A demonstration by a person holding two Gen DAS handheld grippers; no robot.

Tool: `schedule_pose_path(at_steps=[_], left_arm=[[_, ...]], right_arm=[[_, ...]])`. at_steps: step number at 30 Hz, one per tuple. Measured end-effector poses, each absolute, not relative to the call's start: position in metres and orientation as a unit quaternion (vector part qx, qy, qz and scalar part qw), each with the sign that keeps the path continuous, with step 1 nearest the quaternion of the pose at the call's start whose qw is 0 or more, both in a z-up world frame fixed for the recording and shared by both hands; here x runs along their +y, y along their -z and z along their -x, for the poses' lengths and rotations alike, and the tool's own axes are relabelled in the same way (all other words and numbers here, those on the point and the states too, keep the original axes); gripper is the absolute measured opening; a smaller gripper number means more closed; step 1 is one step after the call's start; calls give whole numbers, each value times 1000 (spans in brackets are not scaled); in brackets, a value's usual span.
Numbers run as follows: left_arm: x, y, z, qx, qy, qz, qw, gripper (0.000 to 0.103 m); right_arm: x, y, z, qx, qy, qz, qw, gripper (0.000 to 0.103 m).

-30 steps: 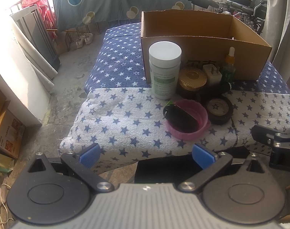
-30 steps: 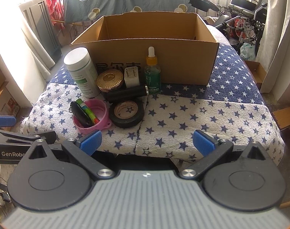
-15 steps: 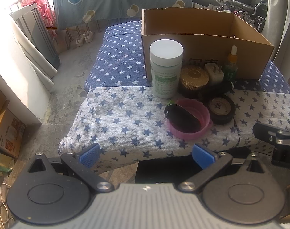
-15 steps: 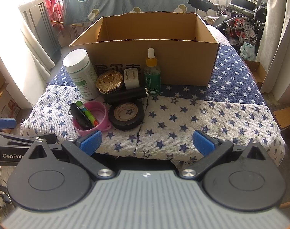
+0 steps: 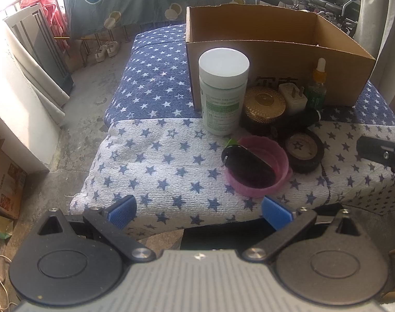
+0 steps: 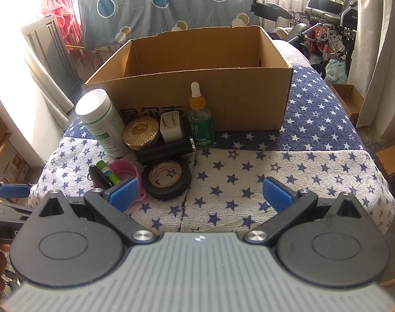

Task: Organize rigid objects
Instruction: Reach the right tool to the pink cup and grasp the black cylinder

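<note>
the left gripper [image 5: 198, 209] sits low in its frame, jaws spread wide with nothing between them, hovering at the near edge of the star cloth [image 5: 155, 161]. the right gripper [image 6: 200, 193] is likewise spread and holding nothing, low centre of its frame, over the near part of the cloth.

the box [image 6: 202, 98] stands open-topped in the upper middle of the right view. lined up just in front of its near wall: a white jar [image 6: 100, 121] at the left, a gold tin [image 6: 141, 131], a white plug [image 6: 171, 127] and a green dropper bottle [image 6: 200, 122]. a black tube [image 6: 168, 149] lies on its side touching the front of the tin and plug. nearer the camera a tape roll [image 6: 167, 179] lies flat, and just left of it is a pink cup [image 6: 127, 174] holding a black key fob [image 6: 100, 176] and a green marker [image 6: 109, 174]. the right gripper's left pad overlaps the cup in the picture.

in the left view the jar [image 5: 223, 91] stands at centre, the cup [image 5: 259, 169] lower right of it.
</note>
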State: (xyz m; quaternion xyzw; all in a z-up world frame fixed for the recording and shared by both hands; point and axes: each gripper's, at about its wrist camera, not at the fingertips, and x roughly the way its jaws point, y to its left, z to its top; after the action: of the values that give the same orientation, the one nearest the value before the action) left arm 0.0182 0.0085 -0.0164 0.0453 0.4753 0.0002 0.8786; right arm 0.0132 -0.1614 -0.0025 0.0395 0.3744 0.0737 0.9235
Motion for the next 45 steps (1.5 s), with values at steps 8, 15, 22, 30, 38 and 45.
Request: schedule_pose_path(at_steps=[8,15,22,30,38,45], left_arm=[[22,16,-26,451,65,1,890,95],[9,10,-38,442,118,-5,889,70],[-39,8,-63,420,164,-75,889,56],[-75,28,-91,437,187,-121,872,30],[-92,37,-96,426,191,-154,871,31],[-101,40,-97,424,197,-173,867,37]], right_arm=[[-178,-1,-38,362,-151,-101,914,98],[-187,9,-67,387,-197,-168,885,83],[-205,47,-98,428,-176,-281,841,69],[-214,91,-127,456,-159,-375,791,58],[-218,111,-132,444,-159,-425,772,53],[-220,125,-128,424,-176,-480,748,30]])
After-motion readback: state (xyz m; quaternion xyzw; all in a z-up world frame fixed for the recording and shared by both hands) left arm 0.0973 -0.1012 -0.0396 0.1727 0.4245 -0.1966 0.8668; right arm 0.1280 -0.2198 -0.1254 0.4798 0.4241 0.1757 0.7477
